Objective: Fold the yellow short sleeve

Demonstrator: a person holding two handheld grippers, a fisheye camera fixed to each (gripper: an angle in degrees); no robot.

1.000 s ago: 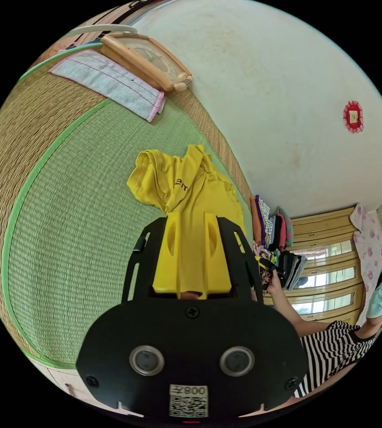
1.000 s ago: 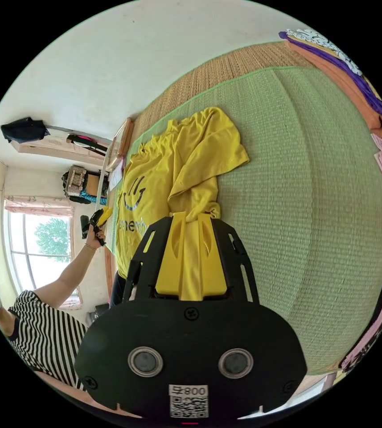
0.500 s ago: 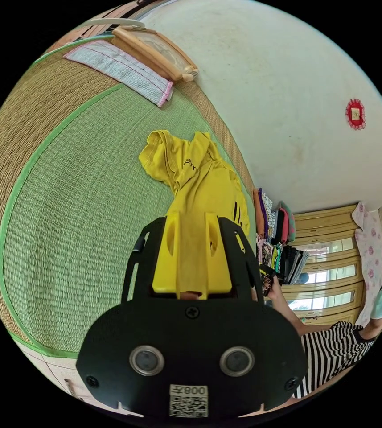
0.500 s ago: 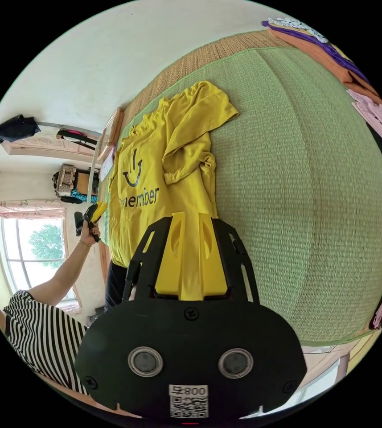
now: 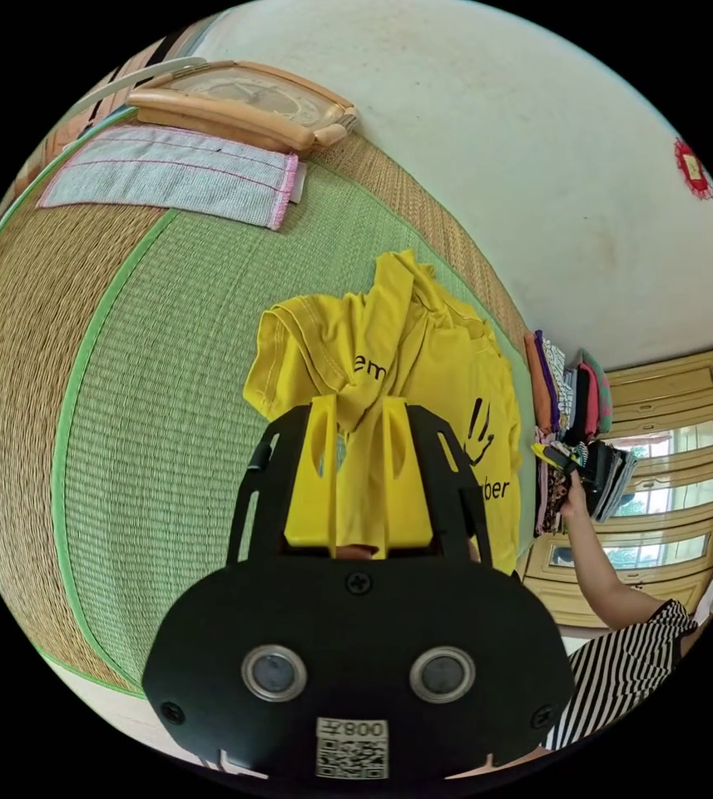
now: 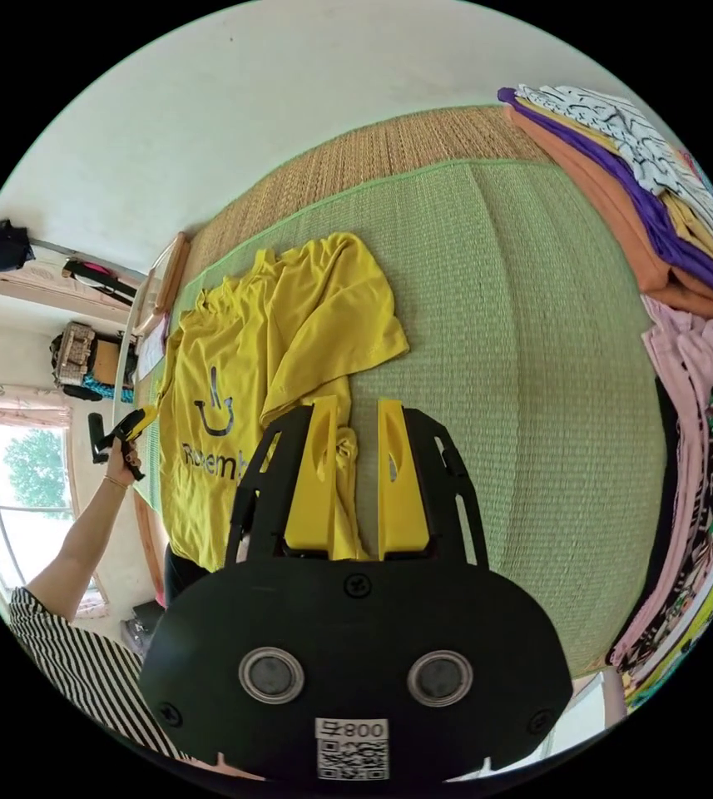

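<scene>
The yellow short sleeve shirt (image 5: 448,374) lies front up on the green woven mat (image 5: 165,374), with one sleeve bunched up near the jaws. My left gripper (image 5: 360,404) stands open, its jaws apart with a loose fold of the shirt hanging between them. In the right gripper view the shirt (image 6: 289,333) lies spread with its black print showing and a sleeve folded over. The right gripper (image 6: 358,404) is open; shirt edge touches one jaw and bare mat (image 6: 522,333) shows in the gap. Far off, a hand holds the left gripper (image 6: 127,424).
Folded clothes (image 6: 622,191) are stacked along the mat's edge, also visible as a pile (image 5: 564,391) by the window. A striped towel (image 5: 173,171) and a wooden frame (image 5: 240,96) lie at the mat's other end. The person's striped top (image 6: 81,666) is near.
Both grippers came down toward the mat and the shirt now lies flatter and wider. The right jaws have opened and let the shirt go; the left jaws have parted too.
</scene>
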